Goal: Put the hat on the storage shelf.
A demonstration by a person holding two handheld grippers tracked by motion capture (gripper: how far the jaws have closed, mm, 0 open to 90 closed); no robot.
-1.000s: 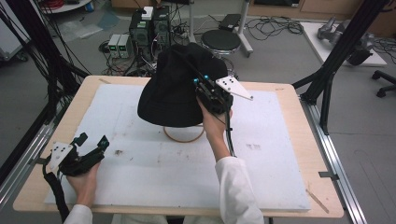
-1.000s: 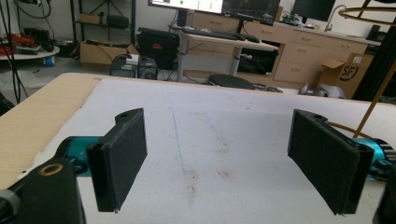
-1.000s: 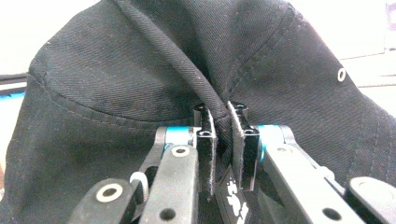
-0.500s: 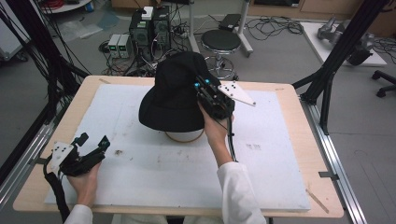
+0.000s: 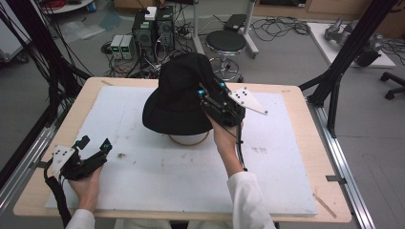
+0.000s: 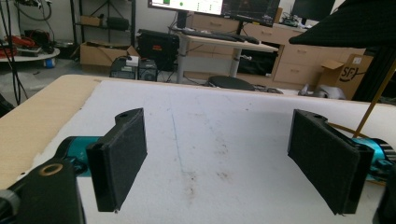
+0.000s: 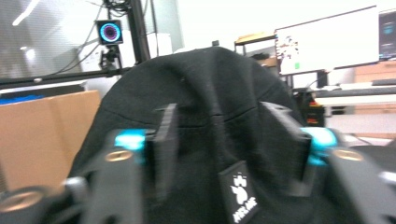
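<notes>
Right claw (image 5: 210, 89) sits against the right flank of the black bucket hat (image 5: 179, 95), jaws parted about halfway and just opened from a near-shut grip. In the right gripper view the hat's crown (image 7: 205, 93) rises straight ahead between the two jaws, with fabric and a small white-on-black label (image 7: 239, 193) lying low in the gap; the pads do not appear to press on the cloth. The hat lies directly in front of and slightly left of this claw, toward the counter's far edge, near the middle of that edge. It rests over a pale ring-shaped stand (image 5: 189, 140) on the white mat (image 5: 286, 162), brim drooping toward the near side.

Left claw (image 5: 93, 144) rests wide and empty near the counter's (image 5: 36, 191) near-left corner, well apart from the hat. In the left gripper view its pads (image 6: 119, 158) frame bare mat. Right hand (image 5: 224, 138) is clearly the nearer one; judged likely to draw back toward the near edge.
</notes>
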